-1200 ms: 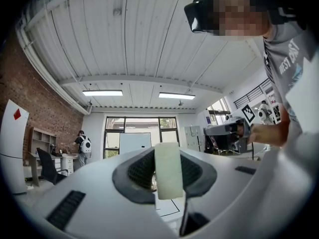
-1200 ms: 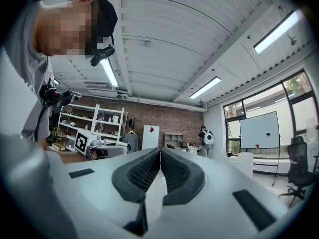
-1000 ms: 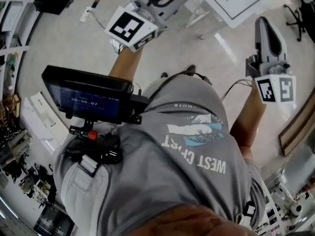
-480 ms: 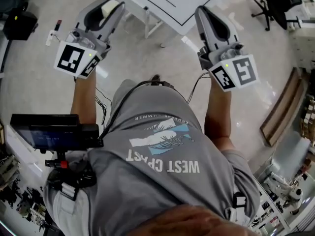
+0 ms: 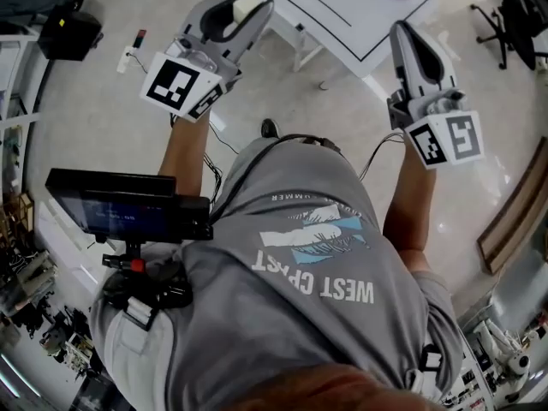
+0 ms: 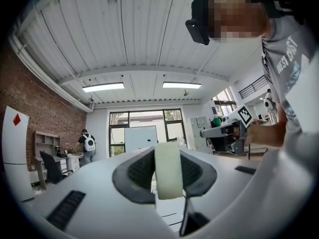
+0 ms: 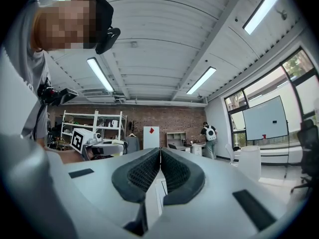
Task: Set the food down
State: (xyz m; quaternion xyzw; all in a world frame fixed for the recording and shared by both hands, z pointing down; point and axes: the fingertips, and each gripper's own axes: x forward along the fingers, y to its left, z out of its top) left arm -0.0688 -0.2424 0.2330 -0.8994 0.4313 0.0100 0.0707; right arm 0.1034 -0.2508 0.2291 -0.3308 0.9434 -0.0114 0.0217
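Shirt (image 5: 301,302) lettering: "WEST COAST", inverted

A black screen (image 5: 120,205) on a small mount sits at the waist of a grey printed shirt (image 5: 317,272), above a pale glossy floor (image 5: 103,118) where a white power strip (image 5: 133,48) lies near a black box (image 5: 73,32). Across the room a person with a white backpack (image 6: 88,143) stands by a desk (image 6: 72,158) beside a brick wall (image 6: 30,108), a whiteboard (image 6: 140,138) stands before the windows (image 6: 172,123), and two strip lights (image 6: 103,87) glow on the ribbed ceiling (image 6: 139,29)
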